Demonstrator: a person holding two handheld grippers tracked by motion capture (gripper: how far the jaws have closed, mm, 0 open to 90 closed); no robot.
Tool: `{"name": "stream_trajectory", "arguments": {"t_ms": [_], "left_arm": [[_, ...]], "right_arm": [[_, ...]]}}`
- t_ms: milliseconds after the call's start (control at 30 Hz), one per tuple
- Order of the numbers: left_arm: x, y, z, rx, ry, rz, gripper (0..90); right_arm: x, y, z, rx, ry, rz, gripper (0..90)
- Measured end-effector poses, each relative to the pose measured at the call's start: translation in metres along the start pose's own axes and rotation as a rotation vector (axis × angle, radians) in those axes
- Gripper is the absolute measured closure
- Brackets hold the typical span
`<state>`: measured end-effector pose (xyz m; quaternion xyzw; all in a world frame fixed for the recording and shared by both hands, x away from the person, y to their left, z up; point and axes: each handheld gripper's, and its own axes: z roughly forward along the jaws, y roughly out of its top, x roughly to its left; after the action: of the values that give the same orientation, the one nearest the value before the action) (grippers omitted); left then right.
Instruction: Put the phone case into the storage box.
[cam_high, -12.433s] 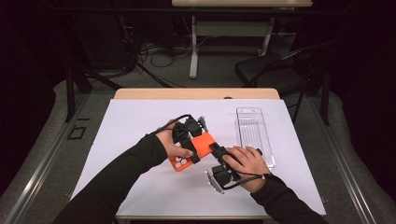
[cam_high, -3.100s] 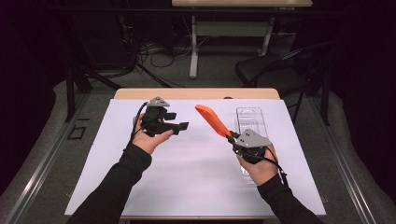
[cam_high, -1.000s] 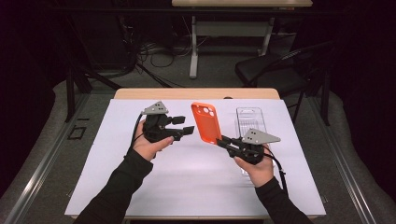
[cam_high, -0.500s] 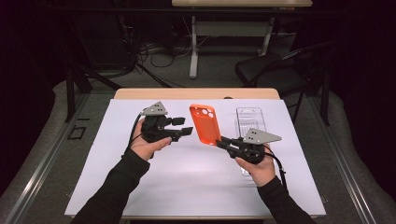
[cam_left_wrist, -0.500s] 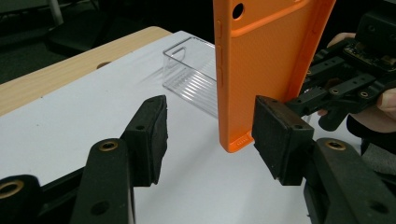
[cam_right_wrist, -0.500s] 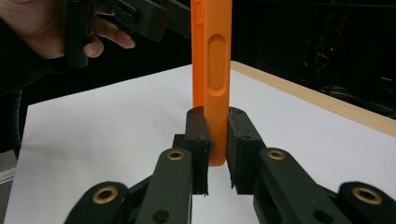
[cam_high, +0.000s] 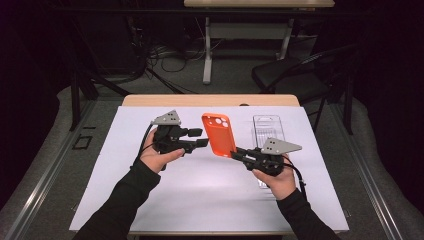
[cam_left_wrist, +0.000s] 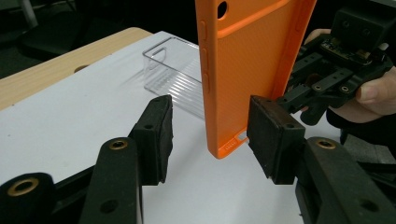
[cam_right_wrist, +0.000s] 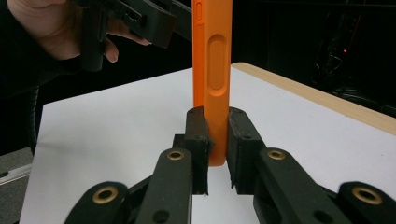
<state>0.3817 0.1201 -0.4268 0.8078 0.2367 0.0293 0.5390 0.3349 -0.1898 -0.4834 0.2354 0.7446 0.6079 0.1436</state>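
Since half a second ago the orange phone case (cam_high: 219, 135) has drifted a touch left, closer to my left gripper (cam_high: 202, 138), and it now stands upright above the white surface (cam_high: 210, 195), held up in the air between my two hands. My right gripper (cam_right_wrist: 217, 140) has its jaws closed on the case's lower edge; in the right gripper view the pads pinch the thin side rim, and the grip looks square. My left gripper is spread wide, empty, with a pad on each side of the case's bottom corner (cam_left_wrist: 233, 140) in the left gripper view, touching neither face as far as I can tell.

This looks like a hand-over, or a two-handed hold. To do it well, I'd bring the left in a little further so the pads cover flat wall, not just the soft corner. Then close gently: the case is flexible and will buckle under a hard squeeze. I'd keep the right clamped until the left has a firm hold.

The clear plastic tray (cam_high: 268, 131) lies on the surface to the far right, well apart from the case.
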Motion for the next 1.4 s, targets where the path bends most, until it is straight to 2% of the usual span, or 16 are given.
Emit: {"name": "stream_trajectory", "arguments": {"t_ms": [100, 433, 900, 1100, 1400], "left_arm": [[0.001, 0.000, 0.001, -0.006, -0.018, -0.008, 53.4], [0.003, -0.001, 0.005, 0.001, -0.021, 0.000, 57.3], [0.002, -0.001, 0.010, -0.001, -0.058, 0.007, 62.4], [0.003, -0.001, 0.011, -0.004, -0.061, 0.000, 64.0], [0.005, -0.002, 0.010, 0.002, -0.061, -0.005, 71.7]], "right_arm": [[0.000, 0.000, 0.000, 0.002, 0.006, -0.003, 80.5], [0.001, -0.001, 0.002, 0.002, 0.021, -0.009, 80.5], [0.003, -0.003, 0.006, 0.010, 0.033, -0.006, 80.5], [0.004, -0.003, 0.006, 0.016, 0.033, -0.009, 80.5], [0.004, -0.004, 0.007, 0.017, 0.031, -0.008, 80.5]]}}
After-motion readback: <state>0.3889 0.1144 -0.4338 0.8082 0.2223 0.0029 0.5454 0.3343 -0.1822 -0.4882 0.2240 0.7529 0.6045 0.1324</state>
